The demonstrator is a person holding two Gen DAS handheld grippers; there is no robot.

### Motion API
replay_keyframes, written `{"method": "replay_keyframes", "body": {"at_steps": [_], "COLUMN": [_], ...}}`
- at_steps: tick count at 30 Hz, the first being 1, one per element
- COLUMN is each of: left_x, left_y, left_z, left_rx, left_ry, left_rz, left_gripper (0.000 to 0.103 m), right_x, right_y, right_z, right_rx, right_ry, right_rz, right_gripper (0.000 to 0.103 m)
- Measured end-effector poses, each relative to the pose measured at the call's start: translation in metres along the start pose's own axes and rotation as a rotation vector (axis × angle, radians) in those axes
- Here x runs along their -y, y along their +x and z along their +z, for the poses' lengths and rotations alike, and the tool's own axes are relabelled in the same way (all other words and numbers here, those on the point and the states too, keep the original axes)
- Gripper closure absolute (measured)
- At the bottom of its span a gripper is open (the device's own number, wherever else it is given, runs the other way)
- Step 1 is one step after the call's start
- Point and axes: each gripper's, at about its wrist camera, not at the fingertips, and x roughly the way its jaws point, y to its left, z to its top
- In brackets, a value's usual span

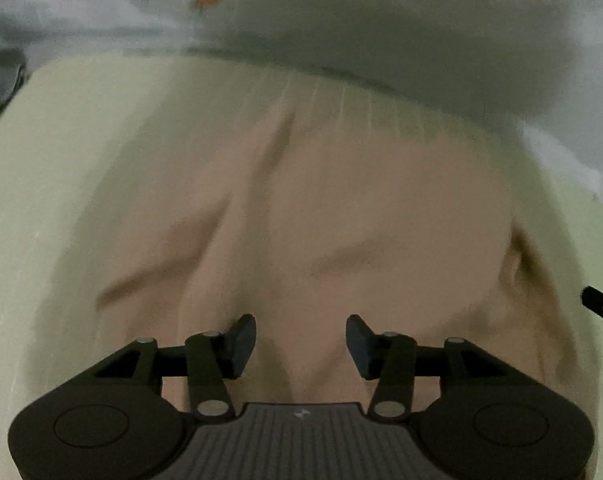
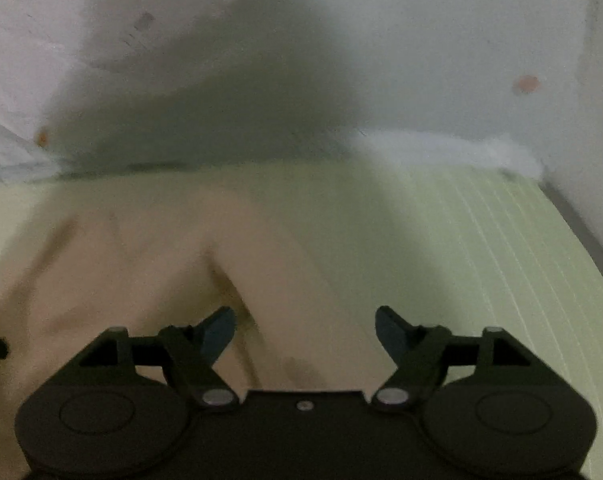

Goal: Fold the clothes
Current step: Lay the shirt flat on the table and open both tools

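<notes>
Fabric is filling both wrist views: a peach-beige garment (image 1: 341,216) is lying rumpled on a pale green mat (image 1: 61,184), with creases running across it and its far edge reaching toward the mat's back border below a whitish wall (image 2: 441,40). The left gripper (image 1: 300,344) is hovering over the garment's near portion with its jaws spread wide and nothing between them. The right gripper (image 2: 305,330) is hanging over the garment's right-hand edge, where cloth is giving way to bare mat, jaws likewise wide apart and holding nothing. Both views are blurred, so whether the fingertips are touching the cloth is not something that can be told. Judging from the open jaws and the unflattened creases, the step in hand is reaching for a grasp. The next move is likely calling for each gripper to close on a near edge or corner of the garment.
</notes>
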Motion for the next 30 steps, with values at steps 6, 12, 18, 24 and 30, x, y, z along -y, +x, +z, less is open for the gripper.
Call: {"method": "replay_keyframes", "body": {"at_steps": [6, 12, 18, 24, 30], "left_x": [0.004, 0.019, 0.023, 0.015, 0.009], "left_y": [-0.015, -0.024, -0.026, -0.030, -0.034], "left_z": [-0.028, -0.048, -0.066, -0.062, -0.063], "left_rx": [-0.041, -0.062, -0.111, -0.111, -0.104], "left_ry": [0.042, 0.095, 0.113, 0.072, 0.036], "left_rz": [0.034, 0.038, 0.057, 0.087, 0.102], "left_gripper": [0.046, 0.044, 0.042, 0.042, 0.042], "right_x": [0.042, 0.067, 0.081, 0.082, 0.102], "right_y": [-0.022, -0.034, -0.028, -0.025, -0.007], "right_z": [-0.054, -0.083, -0.104, -0.104, -0.079], "right_rx": [-0.092, -0.138, -0.192, -0.164, -0.141], "right_ry": [0.095, 0.143, 0.212, 0.194, 0.142], "right_rz": [-0.071, -0.104, -0.068, -0.096, -0.087], "right_gripper": [0.020, 0.013, 0.012, 0.050, 0.097]}}
